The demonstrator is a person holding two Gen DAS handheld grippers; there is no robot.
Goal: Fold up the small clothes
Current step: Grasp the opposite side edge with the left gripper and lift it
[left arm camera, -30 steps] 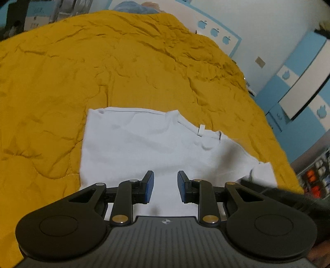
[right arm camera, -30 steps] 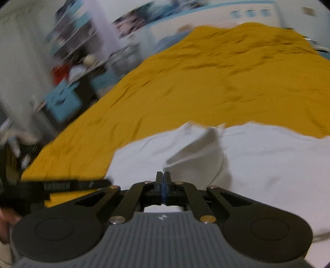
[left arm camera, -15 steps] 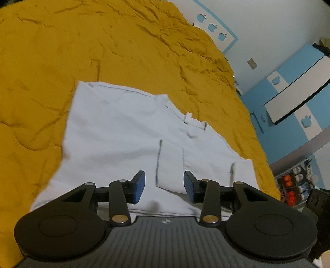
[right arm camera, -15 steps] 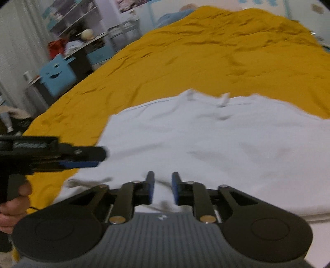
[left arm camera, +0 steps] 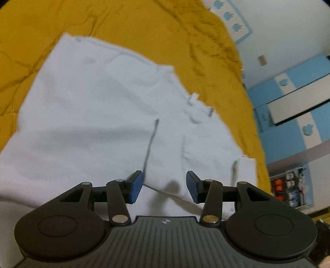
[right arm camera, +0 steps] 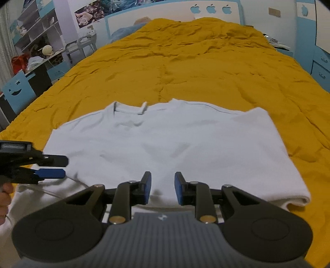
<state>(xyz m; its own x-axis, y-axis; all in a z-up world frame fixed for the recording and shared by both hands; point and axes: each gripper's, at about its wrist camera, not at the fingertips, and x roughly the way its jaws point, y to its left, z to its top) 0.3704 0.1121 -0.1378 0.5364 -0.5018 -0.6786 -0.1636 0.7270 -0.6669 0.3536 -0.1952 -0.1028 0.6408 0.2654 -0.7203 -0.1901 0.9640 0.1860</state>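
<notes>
Both the left gripper (left arm camera: 164,186) and the right gripper (right arm camera: 163,190) hang with jaws apart, holding nothing, above the near hem of a white T-shirt (right arm camera: 165,144). The shirt lies flat at the bed's near edge, sleeves folded in, on a wrinkled mustard bedspread (right arm camera: 185,61).

No legible words or numbers are found in either view. Three blue apple-logo signs (right arm camera: 210,9) are carried on the white headboard panel, and one more apple sign (right arm camera: 304,9) on the wardrobe. A smiling face (right arm camera: 15,90) is cut into a blue chair back. A small emblem (right arm camera: 162,217) is stamped on the right gripper's body.
</notes>
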